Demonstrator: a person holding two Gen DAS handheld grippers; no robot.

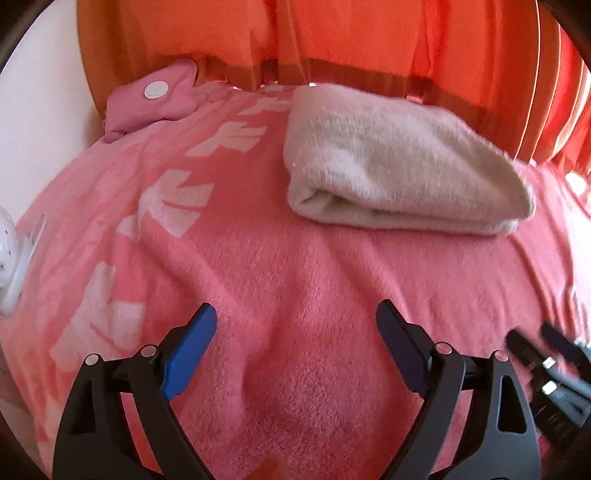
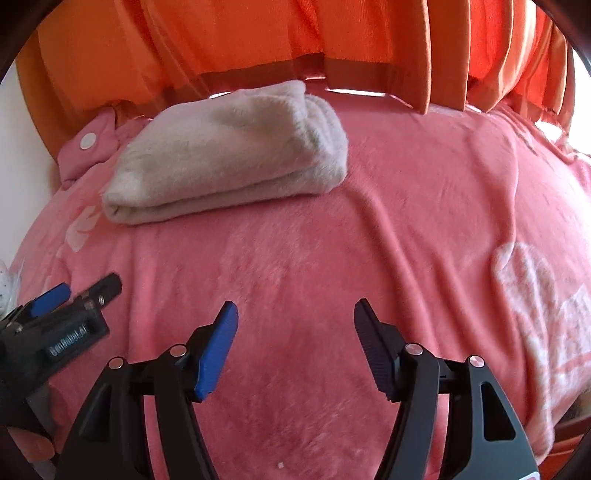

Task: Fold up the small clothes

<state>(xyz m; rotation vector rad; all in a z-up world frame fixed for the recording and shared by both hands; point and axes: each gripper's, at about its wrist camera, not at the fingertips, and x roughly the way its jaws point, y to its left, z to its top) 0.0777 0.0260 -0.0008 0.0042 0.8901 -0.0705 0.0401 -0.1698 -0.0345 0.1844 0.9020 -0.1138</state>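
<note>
A cream fleece garment (image 1: pixel 399 166) lies folded into a thick rectangle on the pink blanket (image 1: pixel 295 314), far from both grippers; it also shows in the right wrist view (image 2: pixel 229 158). My left gripper (image 1: pixel 295 314) is open and empty, low over the bare blanket in front of the garment. My right gripper (image 2: pixel 295 314) is open and empty, also over bare blanket, to the right of the left one. The left gripper (image 2: pixel 85 291) shows at the left edge of the right wrist view, the right gripper (image 1: pixel 532 336) at the right edge of the left wrist view.
A pink pillow with a white button (image 1: pixel 155 92) lies at the far left corner, also seen in the right wrist view (image 2: pixel 88 144). Orange curtains (image 1: pixel 332 33) hang behind the bed. A white spotted item (image 1: pixel 11 258) sits at the left edge. A white wall is at the left.
</note>
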